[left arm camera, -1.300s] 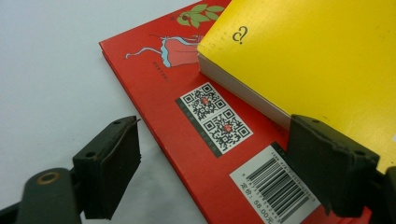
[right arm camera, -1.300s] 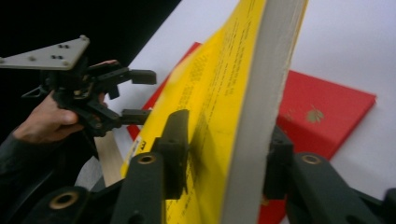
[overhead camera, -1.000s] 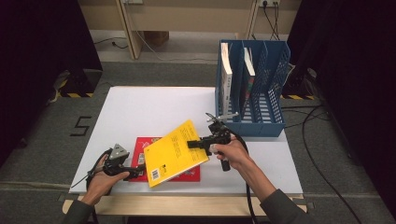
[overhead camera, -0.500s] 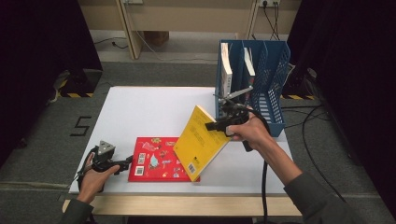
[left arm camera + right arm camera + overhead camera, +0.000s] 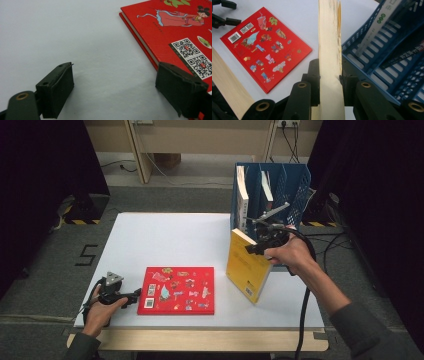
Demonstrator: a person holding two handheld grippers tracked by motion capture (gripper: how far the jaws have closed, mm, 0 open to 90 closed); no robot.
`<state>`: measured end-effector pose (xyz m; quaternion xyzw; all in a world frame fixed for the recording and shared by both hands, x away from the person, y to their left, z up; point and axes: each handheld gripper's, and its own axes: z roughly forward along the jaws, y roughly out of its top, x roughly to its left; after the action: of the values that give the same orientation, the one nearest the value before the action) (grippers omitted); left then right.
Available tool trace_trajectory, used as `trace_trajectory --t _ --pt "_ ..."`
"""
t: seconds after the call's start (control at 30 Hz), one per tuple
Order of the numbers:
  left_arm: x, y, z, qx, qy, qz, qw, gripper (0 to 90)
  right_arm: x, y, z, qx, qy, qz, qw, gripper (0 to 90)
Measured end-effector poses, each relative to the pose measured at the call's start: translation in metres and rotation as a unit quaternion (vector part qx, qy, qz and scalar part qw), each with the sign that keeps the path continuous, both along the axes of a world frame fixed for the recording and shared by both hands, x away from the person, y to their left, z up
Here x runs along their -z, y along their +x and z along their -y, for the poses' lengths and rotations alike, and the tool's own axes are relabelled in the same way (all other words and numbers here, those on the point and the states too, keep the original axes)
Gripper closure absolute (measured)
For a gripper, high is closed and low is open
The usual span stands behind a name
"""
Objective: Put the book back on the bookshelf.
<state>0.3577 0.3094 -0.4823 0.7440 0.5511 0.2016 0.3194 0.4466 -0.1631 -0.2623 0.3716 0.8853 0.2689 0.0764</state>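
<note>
Lower left of the high view, the left gripper (image 5: 134, 296) sits low on the matte white table (image 5: 165, 235), its two blocky black jaws wide apart with only bare tabletop between them. Just beside it, bottom centre, lies one red book (image 5: 177, 289), a flat glossy hardcover, square-cornered, cartoon figures and QR codes on its cover. Centre right, the right gripper (image 5: 251, 247) is clamped on the yellow book (image 5: 245, 265), the pale, fibrous page edges pinched between its jaws in the right gripper view; that book is tilted up on edge, near the rack. Upper right stands one blue plastic file rack (image 5: 295, 182), lattice-walled, with two books upright in its slots.
</note>
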Motion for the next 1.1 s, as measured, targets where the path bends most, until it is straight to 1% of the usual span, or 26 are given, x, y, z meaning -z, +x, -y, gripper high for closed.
trace_trajectory --t 0.13,0.2,0.27,0.37,0.47,0.5,0.53,0.57,0.63,0.67,0.73,0.83,0.87,0.9,0.93,1.0,1.03,1.1 --pt "0.000 0.000 0.001 0.000 0.003 0.003 1.0000 14.1 -0.007 -0.004 0.012 0.013 -0.005 -0.004 0.9999 75.1" --pt "0.000 0.000 0.000 0.000 0.002 0.002 1.0000 14.1 -0.010 -0.006 0.017 0.014 -0.005 -0.003 0.9999 75.1" --pt "0.000 0.000 0.001 0.000 0.003 0.002 1.0000 14.1 -0.010 -0.008 0.021 0.018 -0.005 -0.001 0.9998 75.1" --pt "0.000 0.000 0.000 0.000 0.001 0.001 1.0000 14.0 -0.006 -0.010 0.024 0.018 -0.008 -0.006 0.9998 75.0" --pt "0.000 0.000 0.001 0.000 0.002 0.002 1.0000 13.9 0.001 -0.010 0.026 0.021 -0.003 -0.012 0.9997 74.6" --pt "0.000 0.000 0.000 0.000 0.001 0.002 1.0000 13.9 0.001 -0.011 0.026 0.025 0.004 -0.017 0.9995 74.5" --pt "0.000 0.000 0.000 0.000 0.001 0.002 1.0000 13.9 0.001 -0.011 0.027 0.020 0.003 -0.019 0.9996 74.1" --pt "0.000 0.000 0.001 -0.001 0.002 0.002 1.0000 13.9 0.002 -0.011 0.028 0.022 0.003 -0.022 0.9995 73.8" --pt "0.000 0.000 0.001 0.000 0.001 0.002 1.0000 13.8 0.003 -0.010 0.029 0.031 0.006 -0.028 0.9991 72.6" --pt "0.000 0.000 0.000 0.000 0.001 0.002 1.0000 13.8 0.005 -0.010 0.030 0.032 0.006 -0.038 0.9987 72.0" --pt "0.001 0.000 0.001 0.000 0.001 0.002 1.0000 13.8 0.007 -0.010 0.031 0.039 0.001 -0.046 0.9982 71.5" --pt "0.001 0.000 0.001 0.000 0.002 0.002 1.0000 13.8 0.008 -0.009 0.032 0.040 0.003 -0.051 0.9979 71.2" --pt "0.001 0.000 0.001 -0.001 0.002 0.002 1.0000 13.8 0.008 -0.009 0.032 0.037 0.001 -0.054 0.9979 70.9" --pt "0.001 0.000 0.001 0.000 0.002 0.002 1.0000 13.8 0.010 -0.008 0.031 0.038 -0.005 -0.063 0.9973 70.8" --pt "0.001 0.000 0.001 0.000 0.002 0.002 1.0000 13.8 0.012 -0.007 0.030 0.036 -0.013 -0.066 0.9971 70.8" --pt "0.001 0.000 0.001 0.000 0.002 0.002 1.0000 13.8 0.019 -0.007 0.027 0.029 -0.030 -0.080 0.9959 71.2" --pt "0.001 0.000 0.001 -0.001 0.002 0.002 1.0000 13.8 0.021 -0.006 0.026 0.026 -0.034 -0.083 0.9956 72.3" --pt "0.001 0.000 0.001 -0.001 0.002 0.002 1.0000 13.8 0.020 -0.006 0.023 0.018 -0.050 -0.073 0.9959 74.1"
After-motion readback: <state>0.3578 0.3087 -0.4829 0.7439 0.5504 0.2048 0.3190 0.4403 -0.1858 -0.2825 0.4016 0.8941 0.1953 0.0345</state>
